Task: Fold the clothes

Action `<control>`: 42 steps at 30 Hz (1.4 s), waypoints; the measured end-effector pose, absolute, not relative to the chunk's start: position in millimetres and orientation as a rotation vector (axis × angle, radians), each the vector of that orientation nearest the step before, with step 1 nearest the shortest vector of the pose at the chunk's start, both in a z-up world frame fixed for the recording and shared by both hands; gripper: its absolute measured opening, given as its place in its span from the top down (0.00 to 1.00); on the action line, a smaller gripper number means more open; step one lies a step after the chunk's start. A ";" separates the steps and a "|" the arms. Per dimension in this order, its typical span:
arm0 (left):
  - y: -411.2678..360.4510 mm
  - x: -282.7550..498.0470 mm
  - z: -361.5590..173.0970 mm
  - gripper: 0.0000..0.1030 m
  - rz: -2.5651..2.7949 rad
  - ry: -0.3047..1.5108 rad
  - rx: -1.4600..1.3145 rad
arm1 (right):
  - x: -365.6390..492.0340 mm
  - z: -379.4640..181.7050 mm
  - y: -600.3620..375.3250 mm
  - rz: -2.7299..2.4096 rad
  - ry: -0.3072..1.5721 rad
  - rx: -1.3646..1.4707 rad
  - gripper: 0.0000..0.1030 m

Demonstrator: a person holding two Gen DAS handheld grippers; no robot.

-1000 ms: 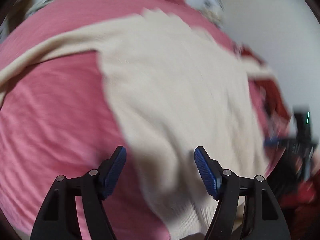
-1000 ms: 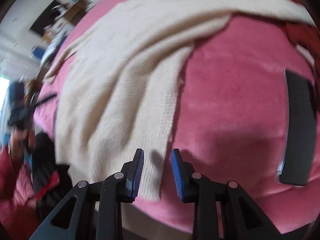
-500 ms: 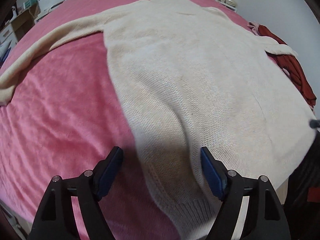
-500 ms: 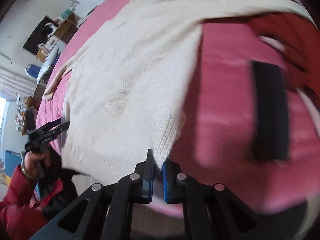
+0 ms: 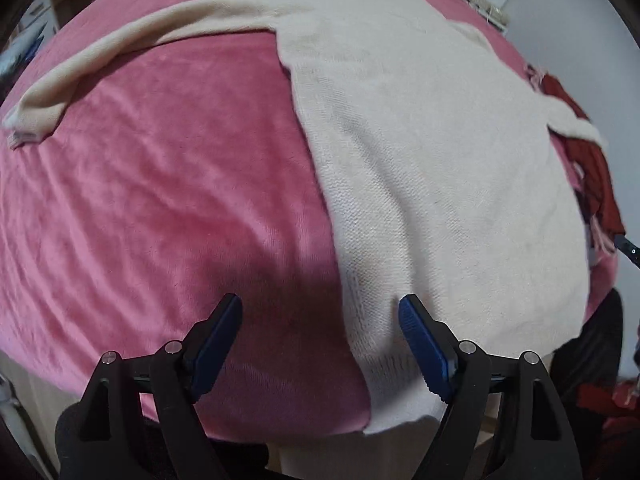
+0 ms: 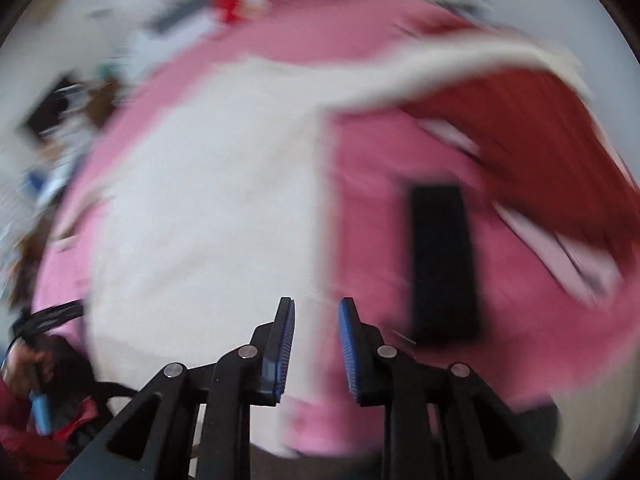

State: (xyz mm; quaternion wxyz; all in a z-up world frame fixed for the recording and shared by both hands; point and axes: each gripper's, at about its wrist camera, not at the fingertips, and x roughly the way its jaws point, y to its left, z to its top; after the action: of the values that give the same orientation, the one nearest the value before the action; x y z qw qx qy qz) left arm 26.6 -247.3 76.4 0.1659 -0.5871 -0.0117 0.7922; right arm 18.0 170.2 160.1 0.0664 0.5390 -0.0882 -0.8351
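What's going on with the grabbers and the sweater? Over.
Left gripper open over the hem corner. Right gripper open, holding nothing. Cream sweater flat on pink bed, unfolded. Black slab beside it.

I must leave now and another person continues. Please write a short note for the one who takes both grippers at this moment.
Left gripper: open, holding nothing, over the sweater's bottom hem corner at the bed edge.
Right gripper: open with a small gap, empty; its view is blurred from motion, at the opposite hem corner.
The cream sweater lies flat on the pink blanket, both sleeves spread outward. A red garment and a black flat object lie beside it.
Done: sweater laid out. Left: all folds.
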 end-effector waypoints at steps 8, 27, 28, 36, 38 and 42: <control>-226.8 28.3 54.2 0.18 2.298 0.340 -1.712 | 10.0 123.6 62.4 -2.183 0.470 1.645 0.79; -213.8 37.0 106.9 0.11 2.315 0.189 -1.426 | 72.5 167.6 150.3 -2.291 0.227 1.504 0.76; -200.8 36.6 99.0 0.11 2.292 0.219 -1.419 | 72.0 160.2 139.3 -2.270 0.297 1.508 0.76; -254.2 51.2 62.2 0.07 2.272 0.263 -1.592 | 119.1 133.8 200.7 -2.267 0.485 1.638 0.70; -274.9 48.5 68.0 0.07 2.263 0.156 -1.628 | 124.9 139.9 233.3 -2.273 0.275 1.692 0.70; -286.9 39.9 91.2 0.07 2.324 0.041 -1.546 | 128.6 166.0 257.0 -2.353 0.231 1.654 0.69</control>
State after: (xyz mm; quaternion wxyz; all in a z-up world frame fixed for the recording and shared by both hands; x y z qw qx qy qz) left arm 39.9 -286.9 91.2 0.1741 -0.5453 0.0143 0.8198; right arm 128.6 257.0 166.0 0.1278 0.5685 0.0794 -0.8088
